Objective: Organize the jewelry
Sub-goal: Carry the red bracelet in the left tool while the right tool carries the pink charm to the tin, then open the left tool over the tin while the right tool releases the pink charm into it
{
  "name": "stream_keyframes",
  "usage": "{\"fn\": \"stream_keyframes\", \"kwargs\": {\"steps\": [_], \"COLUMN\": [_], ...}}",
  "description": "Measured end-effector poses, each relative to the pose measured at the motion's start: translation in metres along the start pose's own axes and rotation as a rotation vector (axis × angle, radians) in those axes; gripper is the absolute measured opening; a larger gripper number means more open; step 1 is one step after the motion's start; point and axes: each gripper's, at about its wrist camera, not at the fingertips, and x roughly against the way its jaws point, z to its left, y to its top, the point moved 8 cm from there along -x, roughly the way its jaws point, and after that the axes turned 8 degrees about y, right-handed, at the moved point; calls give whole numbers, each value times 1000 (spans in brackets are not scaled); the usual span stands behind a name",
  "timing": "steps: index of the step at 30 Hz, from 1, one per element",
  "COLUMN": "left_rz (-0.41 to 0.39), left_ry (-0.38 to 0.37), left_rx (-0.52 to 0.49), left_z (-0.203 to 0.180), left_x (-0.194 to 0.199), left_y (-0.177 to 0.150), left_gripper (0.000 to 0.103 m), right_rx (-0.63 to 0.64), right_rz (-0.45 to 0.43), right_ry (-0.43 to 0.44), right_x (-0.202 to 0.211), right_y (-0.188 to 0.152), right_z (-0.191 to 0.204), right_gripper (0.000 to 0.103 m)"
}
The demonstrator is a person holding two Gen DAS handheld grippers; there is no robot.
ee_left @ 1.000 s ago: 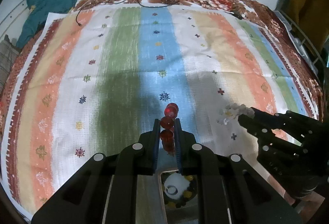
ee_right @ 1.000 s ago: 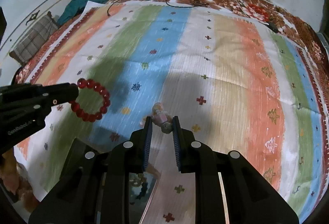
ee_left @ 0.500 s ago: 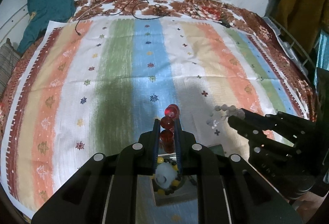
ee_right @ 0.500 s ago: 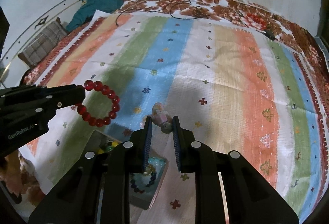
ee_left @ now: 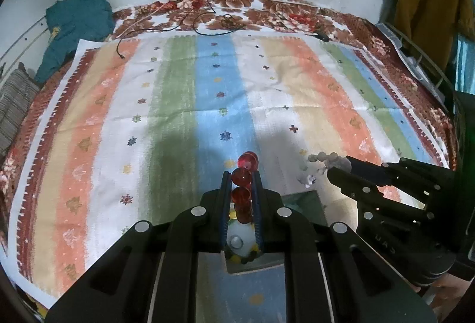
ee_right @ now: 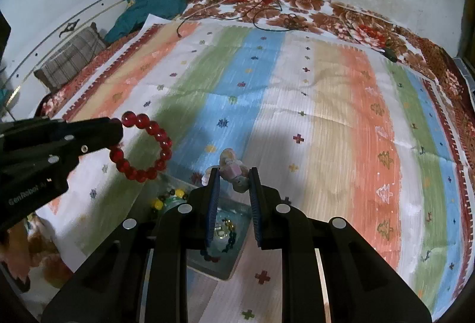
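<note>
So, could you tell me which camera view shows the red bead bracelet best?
The right wrist view: the red bead bracelet hangs as a full ring from the left gripper. The left wrist view shows it edge-on, a few beads only.

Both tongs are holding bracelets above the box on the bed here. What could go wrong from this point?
1. The left tongs pinch the red bracelet by a few beads only; most of the loop hangs free and could snag the box rim when lowered.
2. The right tongs grip the pale bracelet at their very tips, so it may slip out.
3. The box already holds beads, so new pieces may tangle.
</note>
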Motion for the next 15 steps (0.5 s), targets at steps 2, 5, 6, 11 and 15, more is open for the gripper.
{"fn": "stream_keyframes", "kwargs": {"steps": [2, 5, 6, 11, 15], "left_rz": [-7, -16, -17, -10, -16], "left_ry": [5, 0, 0, -2, -9], "left_rx": [0, 6, 7, -4, -3], "left_z": [0, -1, -1, -5, -9], "left_x": [4, 11, 11, 14, 21], "left_y": [-2, -7, -8, -16, -23], "left_gripper": [13, 13, 13, 13, 13], "right_rx": [-2, -4, -4, -2, -2], "right_rz": [2, -1, -2, -2, 6], "right_ry": [2, 9, 11, 27, 45], "right_x": [1, 4, 5, 11, 14], "right_y": [-4, -8, -9, -15, -24], "right_z": [2, 6, 7, 14, 20], "right_gripper": [20, 20, 20, 20, 21]}}
